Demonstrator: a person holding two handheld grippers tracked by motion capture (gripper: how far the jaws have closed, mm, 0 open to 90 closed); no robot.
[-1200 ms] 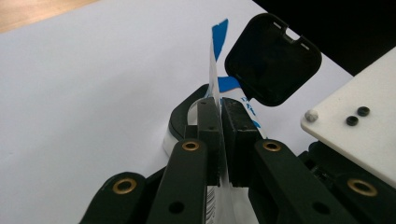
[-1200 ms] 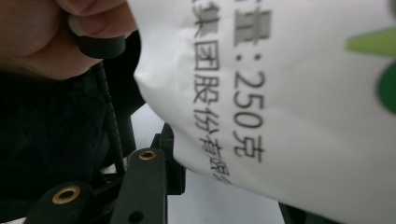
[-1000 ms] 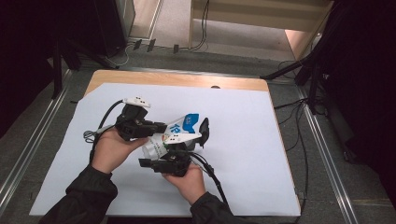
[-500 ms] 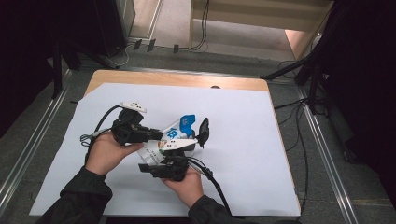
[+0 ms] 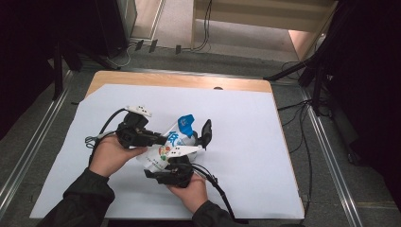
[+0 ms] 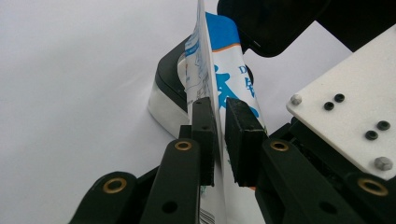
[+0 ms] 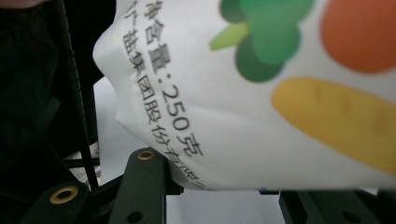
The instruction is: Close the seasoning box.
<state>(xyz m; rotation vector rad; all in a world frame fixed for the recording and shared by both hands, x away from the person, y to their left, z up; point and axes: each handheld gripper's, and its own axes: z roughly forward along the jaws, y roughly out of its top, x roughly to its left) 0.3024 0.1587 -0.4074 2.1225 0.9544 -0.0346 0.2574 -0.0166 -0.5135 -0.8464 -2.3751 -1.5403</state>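
Pouch (image 5: 176, 142) hung mid-table between both hand-held grippers: left (image 6: 219, 126) loosening its pinch, right (image 5: 182, 156) clamping it; next, release cleanly.

on the white bag (image 7: 261, 116), black words in chinese, ending in "250克", beside pictures of green, orange and yellow food. on its blue top (image 6: 224, 56), a white letter "d".

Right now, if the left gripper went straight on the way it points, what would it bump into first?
The left gripper already has the white and blue pouch between its pads. Straight on, it would probably meet the black and silver object behind the pouch; depth is unclear.
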